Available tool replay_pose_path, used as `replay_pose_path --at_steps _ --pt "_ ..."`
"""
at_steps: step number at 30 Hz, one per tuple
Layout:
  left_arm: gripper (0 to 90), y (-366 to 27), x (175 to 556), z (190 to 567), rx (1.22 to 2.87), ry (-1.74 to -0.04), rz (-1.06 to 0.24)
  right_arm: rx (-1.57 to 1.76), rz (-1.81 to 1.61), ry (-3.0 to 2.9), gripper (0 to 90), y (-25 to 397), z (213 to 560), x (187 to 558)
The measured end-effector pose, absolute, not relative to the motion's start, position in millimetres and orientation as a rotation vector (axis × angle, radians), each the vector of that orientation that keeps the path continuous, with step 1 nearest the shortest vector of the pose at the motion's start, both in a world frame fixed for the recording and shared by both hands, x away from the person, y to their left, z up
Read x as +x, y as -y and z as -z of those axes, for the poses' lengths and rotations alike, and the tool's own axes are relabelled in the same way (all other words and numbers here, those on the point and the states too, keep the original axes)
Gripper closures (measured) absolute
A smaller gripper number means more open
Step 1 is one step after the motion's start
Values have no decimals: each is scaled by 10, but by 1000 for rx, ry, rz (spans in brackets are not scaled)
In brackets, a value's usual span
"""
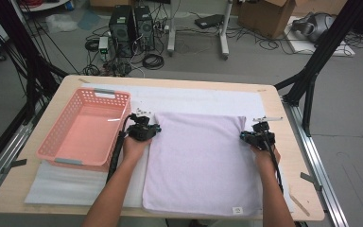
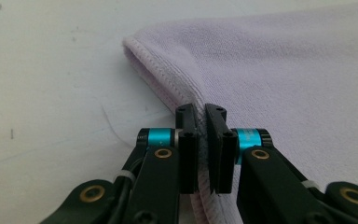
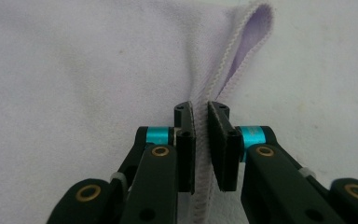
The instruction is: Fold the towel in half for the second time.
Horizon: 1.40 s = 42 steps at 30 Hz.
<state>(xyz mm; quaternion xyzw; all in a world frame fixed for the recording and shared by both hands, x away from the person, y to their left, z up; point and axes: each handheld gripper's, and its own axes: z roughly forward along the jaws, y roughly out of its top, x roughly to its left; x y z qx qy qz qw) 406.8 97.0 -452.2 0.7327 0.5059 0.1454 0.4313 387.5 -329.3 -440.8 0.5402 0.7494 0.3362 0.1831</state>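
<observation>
A folded lilac towel (image 1: 198, 161) lies flat on the white mat in the middle of the table. My left gripper (image 1: 152, 128) is shut on the towel's left hem near its far left corner; in the left gripper view the stitched edge of the towel (image 2: 270, 79) runs between the closed jaws of that gripper (image 2: 201, 114). My right gripper (image 1: 246, 135) is shut on the right hem near the far right corner. In the right gripper view the towel (image 3: 84, 74) is pinched at its hem by that gripper (image 3: 200, 111), and the corner beyond curls upward.
An empty pink plastic basket (image 1: 59, 142) stands at the left of the table, just beside my left hand. A white foam mat (image 1: 203, 98) covers the tabletop. Black frame posts (image 1: 319, 52) rise at both sides. Computers and cables lie on the floor behind.
</observation>
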Motion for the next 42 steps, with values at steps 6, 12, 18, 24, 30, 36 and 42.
replay_pose_path --at_steps 6,12,18,24,30,36,42 --pt "849 -1049 4027 4383 1714 -1278 -323 1572 -1071 -2020 838 3402 4346 3826" --pt "848 -1089 3887 4227 1703 -1221 -304 1498 -1157 -2001 839 3417 4202 3639" --pt "848 -1118 3699 4127 1697 -1182 -297 1459 -1206 -2009 839 3489 4157 3395" --pt "847 -1166 3454 4085 1719 -1122 -286 1423 -1238 -2018 838 3516 4109 3170" --pt "846 -1212 3228 4117 1745 -1077 -280 1388 -1226 -2052 837 3525 4118 2923" --pt "844 -1233 3031 4224 1782 -1058 -266 1366 -1214 -2085 838 3535 4154 2722" --pt "746 -1232 2964 4320 1815 -1077 -235 1402 -1189 -2120 802 3549 4244 2636"
